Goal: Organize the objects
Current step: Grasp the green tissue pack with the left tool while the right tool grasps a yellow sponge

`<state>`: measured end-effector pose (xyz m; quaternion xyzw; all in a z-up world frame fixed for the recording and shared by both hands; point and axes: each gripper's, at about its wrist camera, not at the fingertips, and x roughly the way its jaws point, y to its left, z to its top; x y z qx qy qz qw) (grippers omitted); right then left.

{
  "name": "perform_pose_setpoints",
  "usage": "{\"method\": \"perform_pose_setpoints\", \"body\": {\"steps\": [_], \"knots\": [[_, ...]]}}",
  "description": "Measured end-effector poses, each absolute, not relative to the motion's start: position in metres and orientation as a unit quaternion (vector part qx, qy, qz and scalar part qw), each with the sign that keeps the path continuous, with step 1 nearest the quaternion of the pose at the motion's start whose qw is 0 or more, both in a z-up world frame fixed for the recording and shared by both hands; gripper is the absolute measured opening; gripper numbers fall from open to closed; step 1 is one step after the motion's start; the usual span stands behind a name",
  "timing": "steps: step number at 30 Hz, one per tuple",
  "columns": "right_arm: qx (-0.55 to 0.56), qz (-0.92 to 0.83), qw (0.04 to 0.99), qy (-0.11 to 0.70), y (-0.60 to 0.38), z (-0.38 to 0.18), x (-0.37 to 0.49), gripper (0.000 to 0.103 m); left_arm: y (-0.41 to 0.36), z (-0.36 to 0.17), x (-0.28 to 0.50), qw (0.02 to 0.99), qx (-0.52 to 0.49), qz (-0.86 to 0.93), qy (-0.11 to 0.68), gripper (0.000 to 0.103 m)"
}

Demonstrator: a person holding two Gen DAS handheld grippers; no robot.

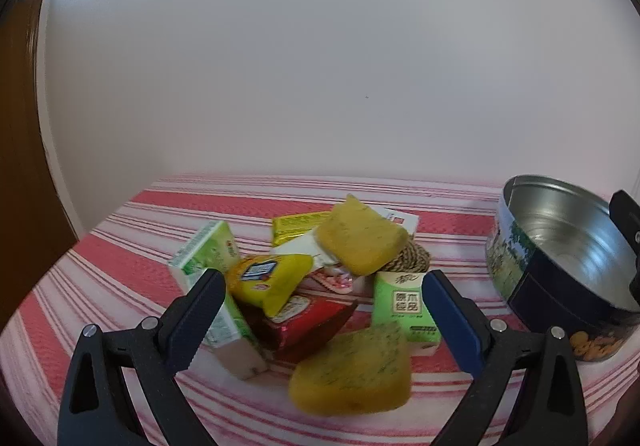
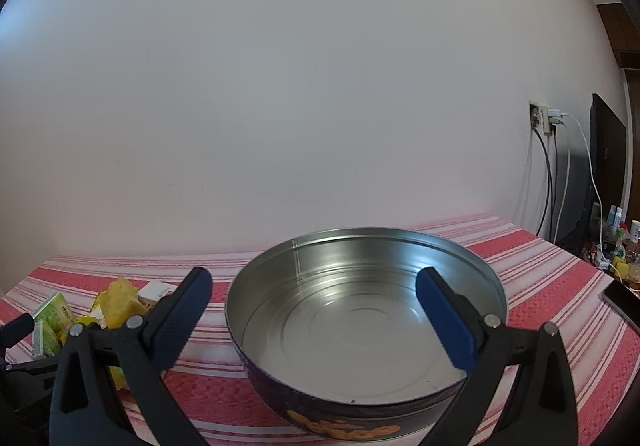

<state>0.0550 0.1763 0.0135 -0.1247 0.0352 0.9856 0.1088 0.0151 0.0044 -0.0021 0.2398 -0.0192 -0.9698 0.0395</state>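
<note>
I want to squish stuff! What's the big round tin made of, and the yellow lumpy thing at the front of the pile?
The round tin looks like thin metal: its bare inside is shiny silver with ring-shaped reflections, and the outside carries a dark printed picture. The yellow sponge looks like soft foam, matte and speckled with rounded edges, so it probably squishes. The tin would not.

Shiny bare-metal tin [image 2: 366, 320] on woven striped cloth [image 2: 540, 286]; porous yellow sponges [image 1: 352, 370] beside.
</note>
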Motion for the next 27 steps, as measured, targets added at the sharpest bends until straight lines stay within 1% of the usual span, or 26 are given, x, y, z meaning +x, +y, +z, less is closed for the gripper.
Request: {"method": "perform_pose_setpoints", "body": {"steps": [9,12,16,22,24,26,27], "knots": [[-0.123,0.987,0.095,0.031,0.172,0.012,0.057,0.103,-0.004,0.006,0.038,0.059,0.243,-0.968,-0.015,0.100],[-0.125,0.988,0.086,0.030,0.170,0.011,0.057,0.103,-0.019,0.012,0.046,0.064,0.242,-0.968,-0.006,0.100],[-0.125,0.989,0.074,0.025,0.165,0.011,0.058,0.103,-0.035,0.014,0.060,0.072,0.245,-0.967,-0.014,0.100],[-0.137,0.989,0.041,0.028,0.153,0.011,0.057,0.102,-0.069,0.007,0.076,0.100,0.265,-0.959,-0.018,0.100],[-0.151,0.988,0.015,0.030,0.146,0.010,0.056,0.100,-0.092,0.007,0.075,0.103,0.270,-0.957,-0.011,0.100],[-0.170,0.985,-0.011,0.019,0.132,0.008,0.054,0.095,-0.105,0.004,0.072,0.105,0.274,-0.956,-0.003,0.100],[-0.177,0.984,-0.020,0.013,0.127,0.007,0.054,0.094,-0.110,0.003,0.071,0.107,0.276,-0.955,-0.001,0.100]]}}
